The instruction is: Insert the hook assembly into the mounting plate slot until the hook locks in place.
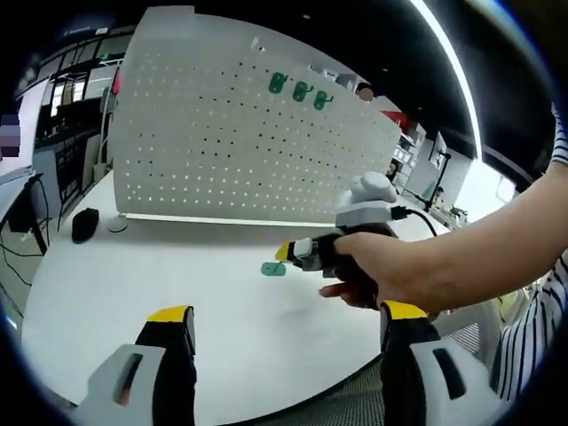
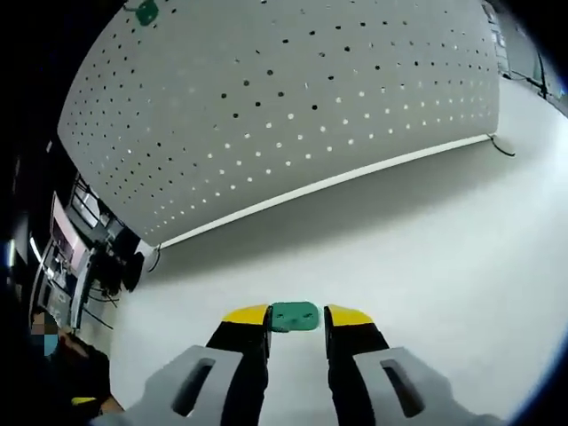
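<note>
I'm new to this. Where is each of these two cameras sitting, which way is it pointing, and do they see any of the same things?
Left gripper view: rides on the left gripper, looking across the white table at the pegboard; the person's hand holds the right gripper by a green hook.
Right gripper view: rides on the right gripper, looking low over the table up at the pegboard; the green hook sits between its jaws.
Shared: table, pegboard, green hook, right gripper.
</note>
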`<state>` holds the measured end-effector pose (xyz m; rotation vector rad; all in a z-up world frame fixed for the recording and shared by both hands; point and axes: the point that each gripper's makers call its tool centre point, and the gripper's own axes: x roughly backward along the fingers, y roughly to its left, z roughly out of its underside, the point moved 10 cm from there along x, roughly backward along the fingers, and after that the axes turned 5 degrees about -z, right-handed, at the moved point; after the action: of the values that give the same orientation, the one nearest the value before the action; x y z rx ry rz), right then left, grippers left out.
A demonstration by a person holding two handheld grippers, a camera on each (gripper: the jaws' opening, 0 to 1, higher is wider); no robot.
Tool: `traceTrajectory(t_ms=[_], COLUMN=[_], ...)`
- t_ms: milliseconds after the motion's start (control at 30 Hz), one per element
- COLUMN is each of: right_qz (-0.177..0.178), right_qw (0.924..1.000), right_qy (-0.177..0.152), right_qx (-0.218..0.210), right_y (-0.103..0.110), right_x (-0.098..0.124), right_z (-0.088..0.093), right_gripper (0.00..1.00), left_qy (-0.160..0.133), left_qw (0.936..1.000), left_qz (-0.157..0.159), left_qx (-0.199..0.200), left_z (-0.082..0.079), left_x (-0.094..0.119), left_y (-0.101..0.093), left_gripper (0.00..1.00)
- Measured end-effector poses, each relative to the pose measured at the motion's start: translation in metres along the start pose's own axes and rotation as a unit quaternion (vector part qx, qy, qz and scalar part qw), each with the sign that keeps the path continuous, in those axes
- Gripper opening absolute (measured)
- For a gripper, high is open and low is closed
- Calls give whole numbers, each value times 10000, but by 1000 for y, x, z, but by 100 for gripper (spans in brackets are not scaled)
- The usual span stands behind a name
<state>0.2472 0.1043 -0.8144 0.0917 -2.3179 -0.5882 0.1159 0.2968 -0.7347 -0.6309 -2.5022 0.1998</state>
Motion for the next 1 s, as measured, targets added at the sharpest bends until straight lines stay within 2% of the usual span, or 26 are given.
traceTrajectory(t_ms=[233, 433, 700, 1000], right_qz=[-23, -33, -132, -186], right_qw=[9999, 9998, 9992, 9988], right_qy=[111, 185, 360, 401], right_qx=[-23, 118, 142, 200], right_y=[-1, -2, -1, -4], right_x=[-3, -3, -5, -4], right_z=[2, -1, 0, -2], right_gripper=[18, 9, 3, 1], left_qy=[15, 46, 52, 97], left_qw=[10000, 10000, 10000, 9999], left_qz=[-18, -21, -61, -28], left_qx=[4, 30, 6, -31], left_z=[0, 0, 0, 1], left_x=[0, -1, -1, -1], left_y=[1, 1, 2, 1], left_gripper=[86, 85, 84, 83])
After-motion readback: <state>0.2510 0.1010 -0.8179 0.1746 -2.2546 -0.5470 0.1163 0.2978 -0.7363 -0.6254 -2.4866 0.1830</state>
